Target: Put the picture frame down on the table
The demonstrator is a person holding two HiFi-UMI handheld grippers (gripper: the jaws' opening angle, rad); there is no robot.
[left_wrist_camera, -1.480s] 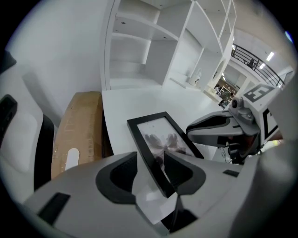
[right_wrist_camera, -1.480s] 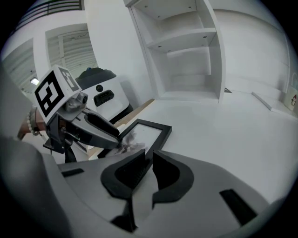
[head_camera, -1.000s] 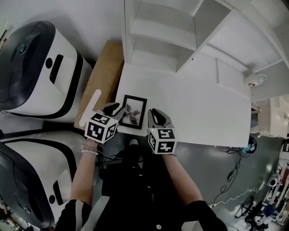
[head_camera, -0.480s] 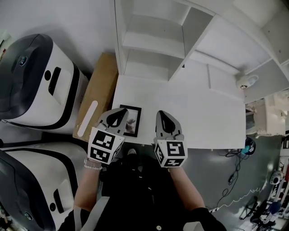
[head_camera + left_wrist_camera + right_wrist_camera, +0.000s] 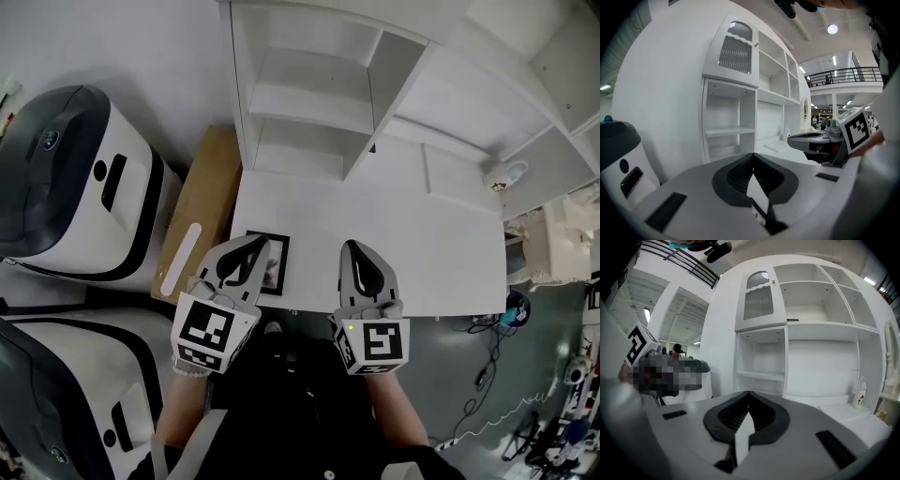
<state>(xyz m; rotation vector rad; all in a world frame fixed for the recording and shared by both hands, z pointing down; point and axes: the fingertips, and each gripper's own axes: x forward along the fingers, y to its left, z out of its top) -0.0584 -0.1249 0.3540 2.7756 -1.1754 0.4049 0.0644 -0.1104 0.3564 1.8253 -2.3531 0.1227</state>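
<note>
The picture frame [image 5: 275,266] lies flat on the white table [image 5: 422,253], near its front left corner; the left gripper [image 5: 253,244] partly covers it from above, jaws closed and empty; the right gripper [image 5: 354,247] is also closed on nothing.

The small rectangular picture frame with a thin black border [image 5: 277,265] lies flat and face up on the white table top [image 5: 394,225]; it sits close to the table's near edge, by the near left corner; its long sides run away from that edge; inside is a greyish picture, too small to make out; the frame's left part is hidden.
</note>
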